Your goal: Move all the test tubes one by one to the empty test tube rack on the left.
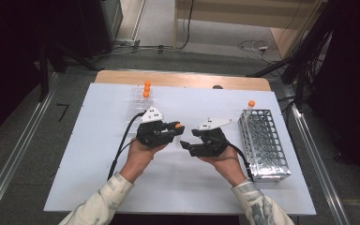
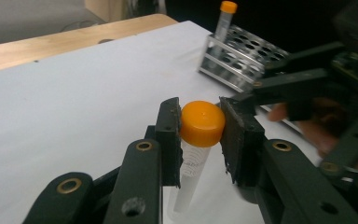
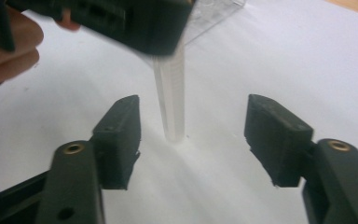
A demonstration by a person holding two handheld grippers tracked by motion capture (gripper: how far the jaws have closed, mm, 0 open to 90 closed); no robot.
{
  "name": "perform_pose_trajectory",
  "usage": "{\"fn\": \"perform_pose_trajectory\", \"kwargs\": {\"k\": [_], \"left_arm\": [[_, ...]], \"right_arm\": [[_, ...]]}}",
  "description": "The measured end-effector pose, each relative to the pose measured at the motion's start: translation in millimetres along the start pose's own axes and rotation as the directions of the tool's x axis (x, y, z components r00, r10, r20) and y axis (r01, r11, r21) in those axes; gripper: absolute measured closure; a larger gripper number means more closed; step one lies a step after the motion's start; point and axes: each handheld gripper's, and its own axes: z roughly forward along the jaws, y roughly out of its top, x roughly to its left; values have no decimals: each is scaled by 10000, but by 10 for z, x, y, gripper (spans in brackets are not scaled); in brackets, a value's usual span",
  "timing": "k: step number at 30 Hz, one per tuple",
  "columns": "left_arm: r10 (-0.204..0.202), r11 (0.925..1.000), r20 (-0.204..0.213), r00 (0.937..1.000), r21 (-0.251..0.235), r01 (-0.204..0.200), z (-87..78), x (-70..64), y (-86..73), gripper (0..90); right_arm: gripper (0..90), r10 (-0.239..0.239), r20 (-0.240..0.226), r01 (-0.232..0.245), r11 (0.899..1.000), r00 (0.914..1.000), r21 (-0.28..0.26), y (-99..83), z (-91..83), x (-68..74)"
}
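a white sheet (image 1: 98, 164) covers the wooden table (image 1: 183, 78); grey floor (image 1: 215, 37) stretches beyond it, strewn with cables (image 1: 258, 47); metal rails (image 1: 9, 159) run along both sides; dark equipment (image 1: 89, 23) stands at the far left; light falls evenly.

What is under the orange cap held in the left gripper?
A clear tube hangs below the orange cap, clamped by the left gripper. Its lower end is hidden behind the gripper.

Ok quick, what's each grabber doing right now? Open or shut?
Left gripper: shut on the orange-capped tube, gripped by its cap.
Right gripper: open, holding nothing, jaws either side of the tube's lower end.
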Motion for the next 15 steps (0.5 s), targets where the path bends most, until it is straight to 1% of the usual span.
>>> {"fn": "perform_pose_trajectory", "kwargs": {"k": [2,3,6,9,11,13,15], "left_arm": [[-136,9999,-151,9998,-37,136,-19,60,36,703],[-214,9998,-201,9996,-63,212,-30,84,56,703],[-196,9998,-413,9990,-96,192,-67,140,117,703],[-164,9998,-673,9976,-124,156,-88,189,184,703],[-208,9997,-804,9965,-178,194,-98,227,230,703],[-248,9994,-936,9953,-242,227,-116,259,275,703],[-245,9993,-1076,9939,-308,213,-138,288,314,703]], "right_arm": [[276,58,70,-59,10000,10000,43,-15,-36,-5],[266,15,160,-16,10000,9999,41,-26,-52,-5],[248,-37,289,36,10000,9996,17,-63,-89,-8],[230,-33,364,30,10000,9993,79,-100,-90,-27],[218,42,458,-52,9997,9989,228,-119,-77,-49],[217,159,480,-171,9995,9987,250,-139,-71,-74],[208,170,530,-184,9995,9984,261,-151,-72,-92]]}}
